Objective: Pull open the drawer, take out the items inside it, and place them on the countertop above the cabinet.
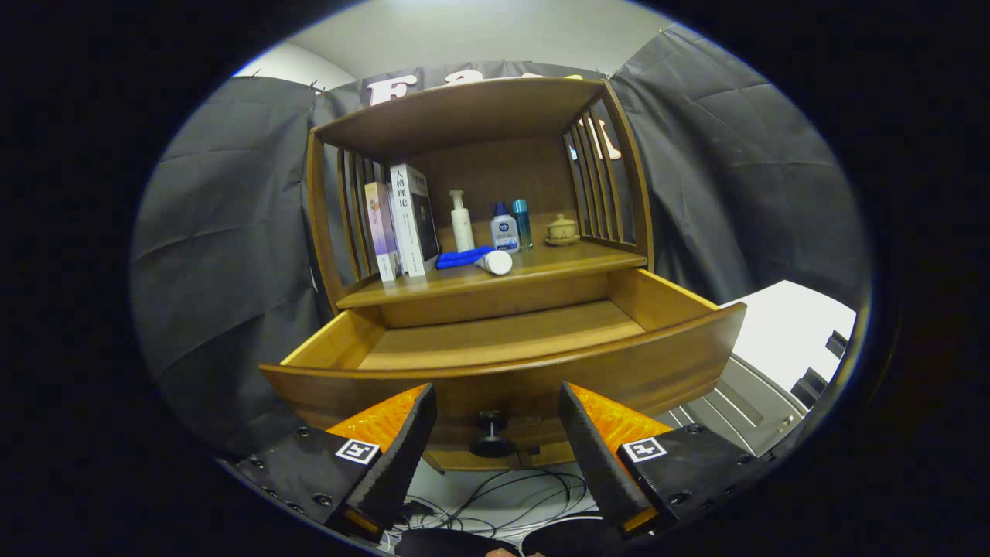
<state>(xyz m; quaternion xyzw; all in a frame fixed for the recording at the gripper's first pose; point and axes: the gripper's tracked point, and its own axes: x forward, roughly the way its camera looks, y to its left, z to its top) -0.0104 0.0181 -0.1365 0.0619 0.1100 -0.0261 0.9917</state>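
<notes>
Gripper: the black-padded gripper with orange backs [495, 422] is spread wide, holding nothing.
Knob: the small dark round knob [492, 435] sits between the fingers, untouched.
Drawer: the brown wooden drawer [503, 371] stands open just ahead, its visible floor bare.
Items: the blue cloth [462, 257] and white tube [495, 262] lie on the wooden countertop [557, 267] beyond (task likely finished).

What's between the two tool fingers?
In the gripper view, the open tool has the drawer's dark knob in the gap between its fingers, neither touching it.
</notes>
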